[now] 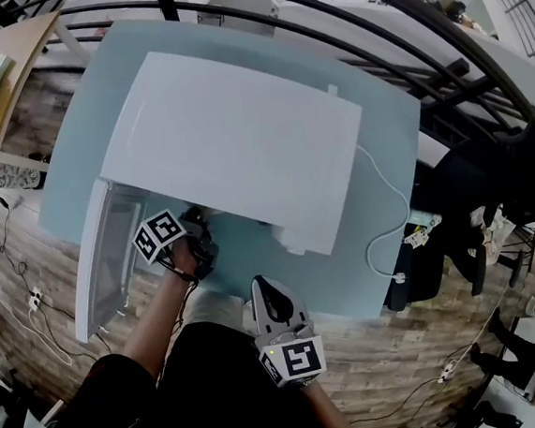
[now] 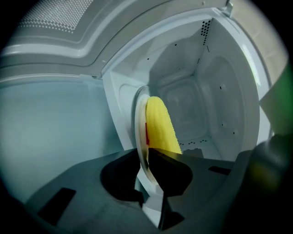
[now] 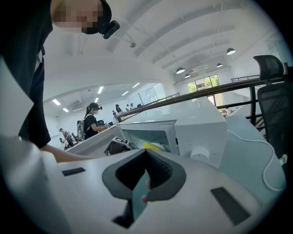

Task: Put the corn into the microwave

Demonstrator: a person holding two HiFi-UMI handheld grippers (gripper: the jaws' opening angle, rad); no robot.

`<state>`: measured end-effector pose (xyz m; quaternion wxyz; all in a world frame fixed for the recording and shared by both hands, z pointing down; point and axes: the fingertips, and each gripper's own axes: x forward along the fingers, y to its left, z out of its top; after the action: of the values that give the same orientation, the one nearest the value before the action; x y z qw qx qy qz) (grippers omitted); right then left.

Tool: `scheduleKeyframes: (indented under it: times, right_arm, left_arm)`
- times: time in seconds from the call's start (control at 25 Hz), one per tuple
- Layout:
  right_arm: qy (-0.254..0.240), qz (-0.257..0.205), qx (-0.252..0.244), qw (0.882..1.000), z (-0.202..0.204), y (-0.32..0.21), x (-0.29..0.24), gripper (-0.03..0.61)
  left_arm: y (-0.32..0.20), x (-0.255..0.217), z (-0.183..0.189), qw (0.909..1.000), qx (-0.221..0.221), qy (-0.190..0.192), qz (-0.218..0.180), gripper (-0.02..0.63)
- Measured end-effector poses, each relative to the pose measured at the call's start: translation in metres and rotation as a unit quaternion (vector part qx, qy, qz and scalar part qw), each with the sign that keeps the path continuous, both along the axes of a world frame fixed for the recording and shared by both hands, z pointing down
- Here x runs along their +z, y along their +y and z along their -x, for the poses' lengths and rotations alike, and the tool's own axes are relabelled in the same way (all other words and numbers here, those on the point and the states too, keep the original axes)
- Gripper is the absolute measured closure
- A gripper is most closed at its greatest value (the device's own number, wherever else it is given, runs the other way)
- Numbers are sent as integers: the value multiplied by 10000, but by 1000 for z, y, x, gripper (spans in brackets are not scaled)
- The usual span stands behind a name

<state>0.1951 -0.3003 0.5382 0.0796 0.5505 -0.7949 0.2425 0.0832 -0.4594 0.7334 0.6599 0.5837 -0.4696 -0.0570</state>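
**Corn at the mouth of the microwave, not yet released**

The corn (image 2: 161,125) is seen lying on a pale plate (image 2: 140,121), which appears edge-on at the centre of the left gripper view with the white cavity of the microwave (image 1: 232,136) open behind it. The plate's rim is pinched between the jaws of the left gripper (image 2: 149,157), which are closed to a narrow gap on it. In the head view this gripper is found at the opening, left of centre, beside the door (image 1: 98,262), which is swung wide toward the lower left.

The task is judged to be most of the way done: the door is open and the corn has been brought to the cavity. Whether the plate rests on the cavity floor cannot be told. What is left is for the plate to be set down and let go, for the gripper to be drawn out, and probably for the door to be closed.

The right gripper (image 3: 145,176) is held back at the lower centre of the head view. Its jaws stand slightly apart, and nothing is held between them.

Nothing is seen blocking the cavity. The open door lies close to the left arm. A white cable (image 1: 385,216) runs over the blue table (image 1: 367,274) at the right, and black railings (image 1: 371,20) cross the top of the frame.
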Motion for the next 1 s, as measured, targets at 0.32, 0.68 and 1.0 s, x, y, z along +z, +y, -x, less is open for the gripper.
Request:
scheduleKeyframes:
  times: [0.32,0.68,1.0]
  right_arm:
    - [26,3,25,10000,0,4,-2,571]
    - [29,-18,28,10000,-1,12,-5,571]
    - [-16,-105,-5,9999,2,35,-13,571]
  left_arm:
    - [4,6,0,9999,19,-6,109,508]
    - [9,4,2,9999,44,-100,28,486]
    - [31,-12,8,9998,-2,-142,-129,489]
